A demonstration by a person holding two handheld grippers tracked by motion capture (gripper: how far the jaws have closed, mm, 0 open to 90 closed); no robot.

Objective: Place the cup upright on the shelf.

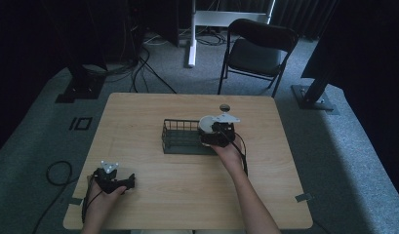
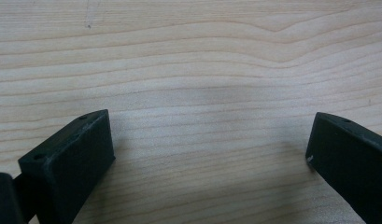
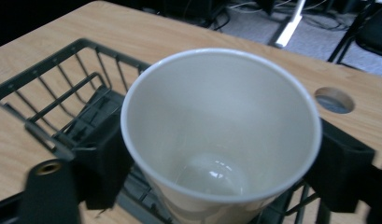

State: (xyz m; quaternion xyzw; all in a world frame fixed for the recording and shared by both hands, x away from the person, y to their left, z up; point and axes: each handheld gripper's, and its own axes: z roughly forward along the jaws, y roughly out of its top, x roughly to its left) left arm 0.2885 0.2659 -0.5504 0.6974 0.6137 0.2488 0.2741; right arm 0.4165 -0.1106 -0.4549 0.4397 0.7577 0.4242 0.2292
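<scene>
My right gripper [image 1: 214,127] is shut on a white paper cup [image 3: 216,135], its jaws pressing the cup's sides from left and right. The cup is empty and sits over the right end of a dark wire basket [image 1: 180,137], whose wire wall [image 3: 62,98] is seen behind the cup in the right gripper view. In the high view the cup [image 1: 207,122] shows just beyond the gripper body. My left gripper [image 1: 131,179] rests low at the table's front left, open, with bare wood between its jaws; the same gripper [image 2: 209,154] hovers close over the tabletop.
The wooden table [image 1: 138,161] has a round cable hole [image 1: 225,107] just beyond the basket, the same hole [image 3: 334,100] in the right gripper view. A black folding chair [image 1: 258,48] stands behind the table. Cables lie on the carpet at left.
</scene>
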